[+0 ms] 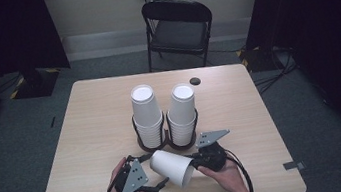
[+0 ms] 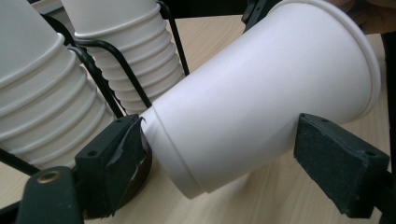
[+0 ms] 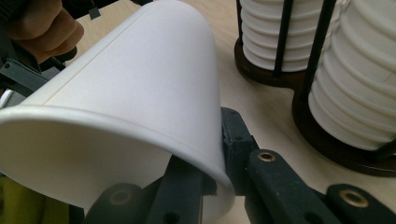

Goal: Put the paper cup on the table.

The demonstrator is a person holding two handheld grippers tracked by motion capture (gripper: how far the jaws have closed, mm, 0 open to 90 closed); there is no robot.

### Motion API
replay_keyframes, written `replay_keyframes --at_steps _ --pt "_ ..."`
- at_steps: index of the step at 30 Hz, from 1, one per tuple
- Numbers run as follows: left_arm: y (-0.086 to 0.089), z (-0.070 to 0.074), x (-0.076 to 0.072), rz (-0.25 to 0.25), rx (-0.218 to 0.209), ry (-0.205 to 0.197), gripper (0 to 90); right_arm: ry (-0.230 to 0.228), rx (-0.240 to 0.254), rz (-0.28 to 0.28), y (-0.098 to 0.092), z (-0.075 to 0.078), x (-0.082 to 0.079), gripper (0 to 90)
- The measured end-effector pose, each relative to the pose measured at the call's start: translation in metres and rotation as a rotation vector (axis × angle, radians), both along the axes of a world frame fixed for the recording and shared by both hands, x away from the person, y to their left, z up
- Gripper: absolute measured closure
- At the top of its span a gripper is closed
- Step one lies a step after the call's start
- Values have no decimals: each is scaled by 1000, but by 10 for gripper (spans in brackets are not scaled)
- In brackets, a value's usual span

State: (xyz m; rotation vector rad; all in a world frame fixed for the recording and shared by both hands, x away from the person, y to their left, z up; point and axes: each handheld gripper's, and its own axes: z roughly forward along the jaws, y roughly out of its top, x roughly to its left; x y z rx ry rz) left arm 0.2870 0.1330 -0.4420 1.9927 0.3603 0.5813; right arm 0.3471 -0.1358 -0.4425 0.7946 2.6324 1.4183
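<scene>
A single white paper cup (image 1: 171, 167) lies on its side just above the table near the front edge, base pointing toward the stacks. My right gripper (image 1: 194, 166) is shut on its rim (image 3: 140, 126), one jaw inside the cup and one outside. My left gripper (image 1: 159, 184) is open beside the cup; in the left gripper view its pads (image 2: 116, 149) stand on either side of the cup's body (image 2: 261, 102), the left one close to the base. Two tall stacks of white cups (image 1: 146, 117) (image 1: 182, 114) stand in a black wire holder (image 1: 167, 144) right behind.
The wooden table (image 1: 95, 116) has bare room to the left and right of the holder. A small black disc (image 1: 195, 81) lies near the far edge. A black folding chair (image 1: 178, 29) stands beyond the table. The holder's dark base (image 3: 327, 140) is close to my right gripper.
</scene>
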Motion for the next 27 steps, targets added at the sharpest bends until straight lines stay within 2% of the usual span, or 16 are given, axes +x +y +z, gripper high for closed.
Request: replay_keyframes --at_steps 8,13,14,16,24,26,27 --pt "-1 -1 2 -44 20 -17 102 15 -42 35 5 2 1 864" --pt "-5 -3 2 -77 53 -24 70 28 -63 51 7 1 2 864" --pt "-5 -3 2 -77 53 -24 70 28 -63 51 7 1 2 864" --pt "-7 -5 3 -108 59 -21 57 35 -61 62 8 1 3 864" --pt "-14 -8 5 -122 93 -9 0 40 -75 70 9 2 4 866" --pt "-15 -8 5 -129 95 -10 0 42 -72 69 9 2 5 869" --pt "-17 -9 5 -132 108 -13 0 49 -52 72 8 4 6 872"
